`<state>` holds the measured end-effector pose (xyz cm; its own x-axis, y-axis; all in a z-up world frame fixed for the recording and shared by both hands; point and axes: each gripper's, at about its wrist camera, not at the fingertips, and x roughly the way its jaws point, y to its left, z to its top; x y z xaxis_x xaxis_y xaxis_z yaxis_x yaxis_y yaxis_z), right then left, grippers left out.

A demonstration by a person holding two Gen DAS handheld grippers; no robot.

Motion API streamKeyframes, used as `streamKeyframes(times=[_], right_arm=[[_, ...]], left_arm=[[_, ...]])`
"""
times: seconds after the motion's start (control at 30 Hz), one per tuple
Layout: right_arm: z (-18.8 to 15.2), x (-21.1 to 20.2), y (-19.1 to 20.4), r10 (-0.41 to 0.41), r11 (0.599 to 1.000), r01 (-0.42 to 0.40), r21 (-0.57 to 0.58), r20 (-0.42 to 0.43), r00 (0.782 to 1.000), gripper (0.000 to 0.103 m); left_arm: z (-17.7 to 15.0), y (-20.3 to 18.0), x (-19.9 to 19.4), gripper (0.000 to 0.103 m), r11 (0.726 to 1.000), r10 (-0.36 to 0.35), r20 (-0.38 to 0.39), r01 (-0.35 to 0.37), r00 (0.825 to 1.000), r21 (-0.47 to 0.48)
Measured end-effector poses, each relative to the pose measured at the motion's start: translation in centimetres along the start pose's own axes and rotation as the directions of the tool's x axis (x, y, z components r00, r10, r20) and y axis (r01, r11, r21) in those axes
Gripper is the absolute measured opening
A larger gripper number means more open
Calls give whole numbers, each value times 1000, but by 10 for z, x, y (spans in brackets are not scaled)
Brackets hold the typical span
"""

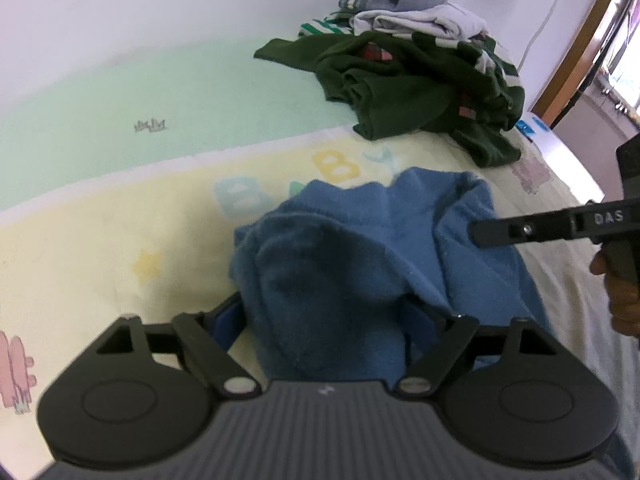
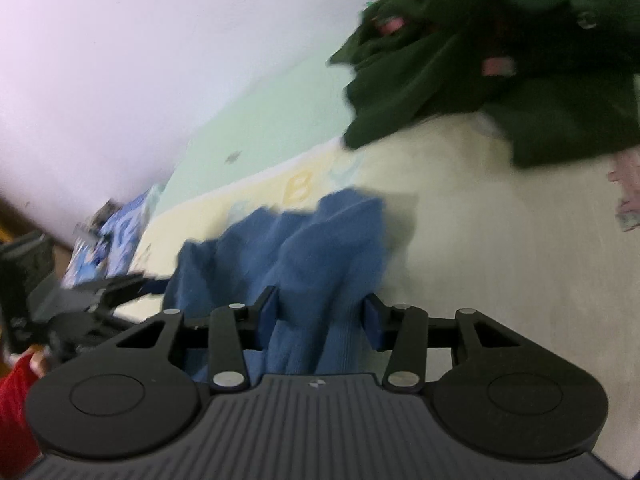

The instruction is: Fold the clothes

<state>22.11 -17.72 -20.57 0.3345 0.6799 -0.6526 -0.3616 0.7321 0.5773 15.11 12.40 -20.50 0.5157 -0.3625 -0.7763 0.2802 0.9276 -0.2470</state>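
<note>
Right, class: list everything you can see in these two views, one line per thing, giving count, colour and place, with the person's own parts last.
Blue garment: one, blue, on the blanket, bunched between both grippers' fingers.
Clothes pile: one heap, dark green, white, grey, striped, far side of the bed.
Blanket: one, pale yellow with pastel letters, under the garment.
Sheet: one, mint green, beyond the blanket.
Wall: white, behind the bed.
Left gripper: one, black, blue garment between its fingers.
Right gripper: one, black, blue garment between its fingers.
Hand: one, on the right gripper.

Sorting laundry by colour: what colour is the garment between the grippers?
Blue garment, clearest in the left wrist view.
</note>
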Motion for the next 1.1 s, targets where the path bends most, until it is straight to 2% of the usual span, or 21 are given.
streamKeyframes(times=[0.27,0.5,0.6,0.63,0.67,0.77,0.83,0.93,1.1], right_arm=[[12,11,-8,48,999,-48,-10,-15,999,46],[14,10,-10,88,996,-89,-9,-52,995,52],[15,11,-9,87,996,-87,-2,-57,995,52],[14,11,-6,76,997,-77,-19,-59,995,52],[14,11,-3,68,997,-70,-38,-62,996,53],[14,13,3,52,995,-57,-79,-68,996,58],[14,13,3,51,995,-57,-82,-68,996,58],[14,14,4,53,994,-59,-91,-67,996,58],[14,14,-1,65,995,-68,-67,-53,996,53]], left_arm=[[3,15,-8,80,995,-88,-2,88,996,-57],[2,18,-33,82,991,-134,14,134,991,5],[5,12,-47,92,986,-166,39,164,985,31],[4,9,-50,98,985,-165,48,162,985,52],[4,6,-54,99,984,-164,57,160,985,73],[4,3,-49,99,988,-116,37,111,993,103],[2,5,-37,99,991,-95,0,95,995,96],[0,6,-21,97,994,-69,-11,69,998,83],[-2,6,-2,97,996,-22,-15,24,1000,81]])
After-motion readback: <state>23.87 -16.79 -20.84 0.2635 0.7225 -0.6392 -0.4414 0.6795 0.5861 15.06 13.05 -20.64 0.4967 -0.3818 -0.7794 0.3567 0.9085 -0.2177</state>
